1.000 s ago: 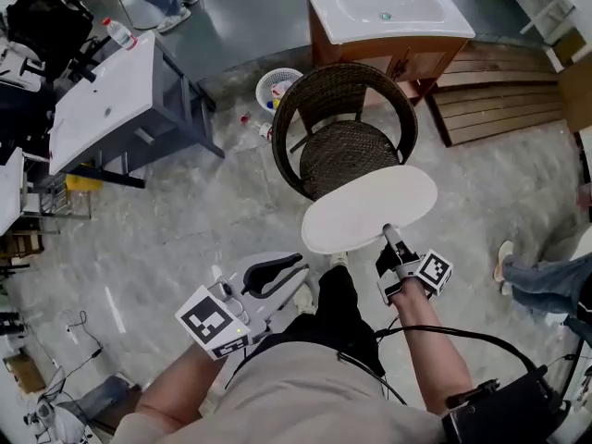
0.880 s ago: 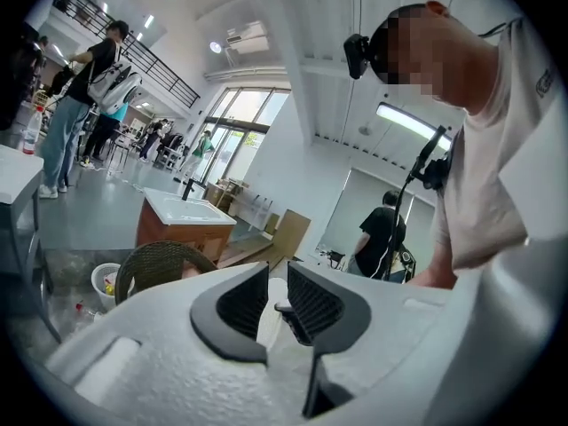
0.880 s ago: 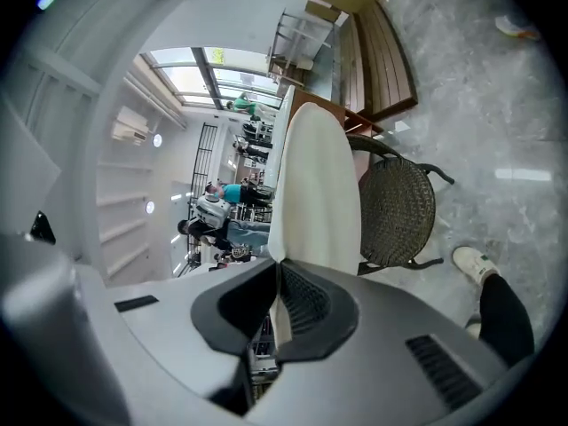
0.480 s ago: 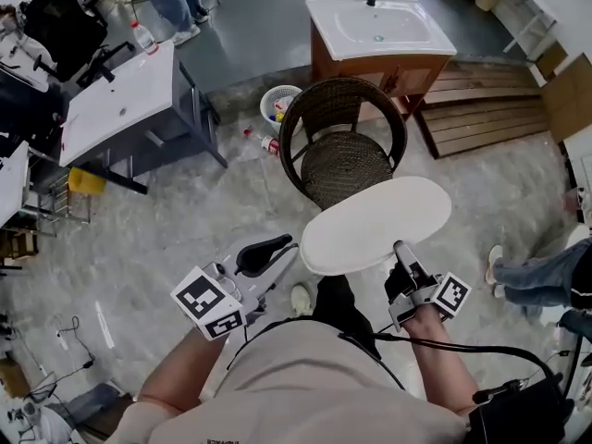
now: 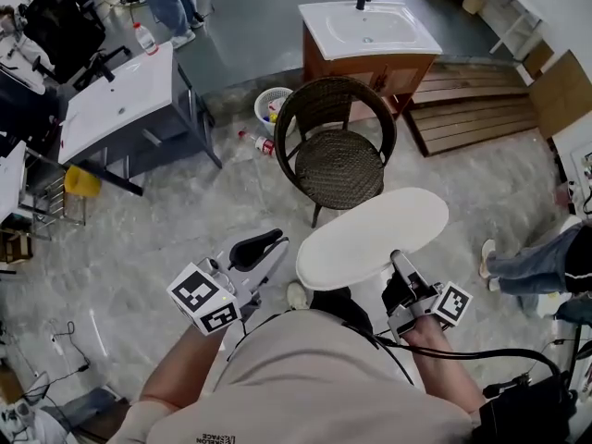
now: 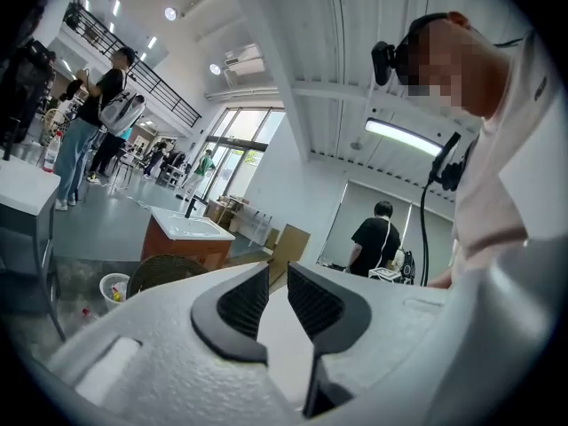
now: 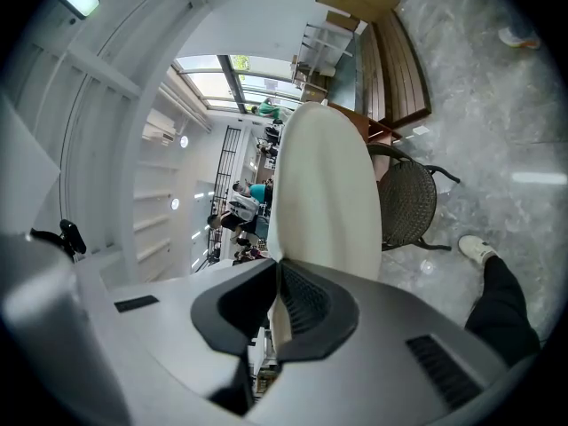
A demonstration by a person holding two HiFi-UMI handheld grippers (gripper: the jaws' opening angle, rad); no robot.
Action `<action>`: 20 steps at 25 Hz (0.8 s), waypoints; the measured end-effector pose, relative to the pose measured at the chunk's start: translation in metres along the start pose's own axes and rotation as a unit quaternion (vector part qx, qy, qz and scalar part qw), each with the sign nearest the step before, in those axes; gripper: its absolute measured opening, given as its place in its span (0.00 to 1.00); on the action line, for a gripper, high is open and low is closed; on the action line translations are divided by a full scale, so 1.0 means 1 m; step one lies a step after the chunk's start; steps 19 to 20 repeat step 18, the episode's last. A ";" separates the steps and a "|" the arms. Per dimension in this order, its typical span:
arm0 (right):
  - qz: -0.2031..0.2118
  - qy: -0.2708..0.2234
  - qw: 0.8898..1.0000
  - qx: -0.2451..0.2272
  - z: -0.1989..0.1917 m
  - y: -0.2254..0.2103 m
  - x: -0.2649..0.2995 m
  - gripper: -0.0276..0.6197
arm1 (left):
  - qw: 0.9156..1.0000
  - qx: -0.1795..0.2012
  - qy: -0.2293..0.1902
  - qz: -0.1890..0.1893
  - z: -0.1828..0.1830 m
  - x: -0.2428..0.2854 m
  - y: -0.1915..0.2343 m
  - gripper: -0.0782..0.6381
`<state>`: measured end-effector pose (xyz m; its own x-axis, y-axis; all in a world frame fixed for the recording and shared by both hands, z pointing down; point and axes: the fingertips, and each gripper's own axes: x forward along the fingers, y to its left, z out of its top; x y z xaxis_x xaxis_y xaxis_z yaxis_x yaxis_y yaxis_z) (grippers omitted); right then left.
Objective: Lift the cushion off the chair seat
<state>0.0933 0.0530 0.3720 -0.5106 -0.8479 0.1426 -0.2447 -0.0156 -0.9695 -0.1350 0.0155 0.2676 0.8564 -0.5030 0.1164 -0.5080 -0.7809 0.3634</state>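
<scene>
Now the cushion [image 5: 370, 239] hangs clear of the chair seat [image 5: 338, 167], at its 5 o'clock, no longer overlapping it; our right gripper [image 5: 400, 265] pinches its rim; left gripper [image 5: 264, 241] slightly agape, empty; we judge the lift done.

The right hand-held gripper [image 5: 399, 261] holds the cushion [image 5: 373, 237] clear of the wicker chair [image 5: 339, 167].

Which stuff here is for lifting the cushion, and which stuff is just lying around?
For the job:
- cushion, held clear of the seat
- right gripper, jaws shut on the cushion's edge
- wicker chair, seat bare

Just lying about:
- washbasin cabinet
- waste basket
- bottle on the floor
- wooden slats
- white table
</scene>
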 end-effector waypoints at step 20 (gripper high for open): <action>0.012 0.001 1.000 -0.009 -0.012 0.016 -0.007 0.08 | 1.000 -0.006 0.010 0.005 -0.010 -0.017 -0.005 0.19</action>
